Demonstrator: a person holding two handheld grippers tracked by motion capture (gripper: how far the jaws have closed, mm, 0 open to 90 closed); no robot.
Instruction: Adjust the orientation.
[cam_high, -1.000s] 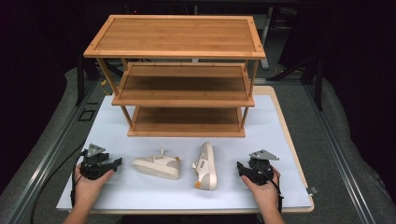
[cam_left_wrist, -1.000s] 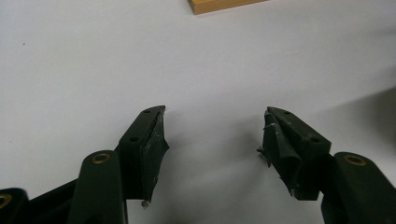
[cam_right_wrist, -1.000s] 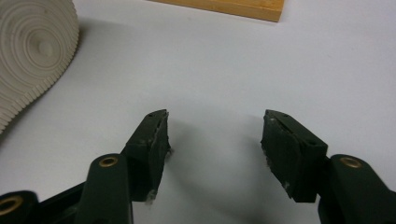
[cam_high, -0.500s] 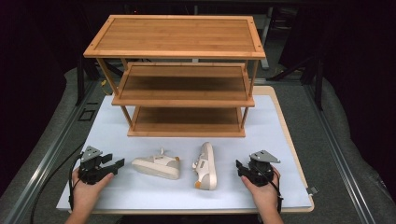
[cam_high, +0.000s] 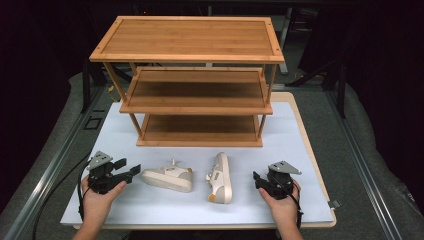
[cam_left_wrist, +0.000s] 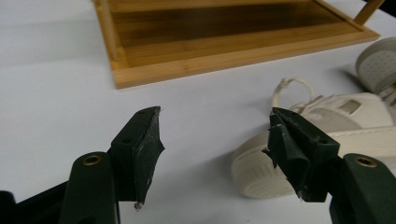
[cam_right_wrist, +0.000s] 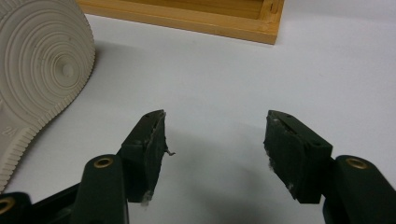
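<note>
High view: two cream low-top sneakers, one upright, one tipped on its side, lie before the three-tier bamboo rack. Left gripper, jaws just widened and empty, sits beside the upright one; right gripper also gapes empty. Shoes look light, with soft uppers; heel collar likely the firmest hold.

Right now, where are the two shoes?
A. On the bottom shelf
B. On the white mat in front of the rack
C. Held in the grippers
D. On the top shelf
B: both the left shoe and the right shoe lie on the white mat in front of the rack, whose shelves are bare; the left gripper and right gripper are open and hold nothing.
</note>
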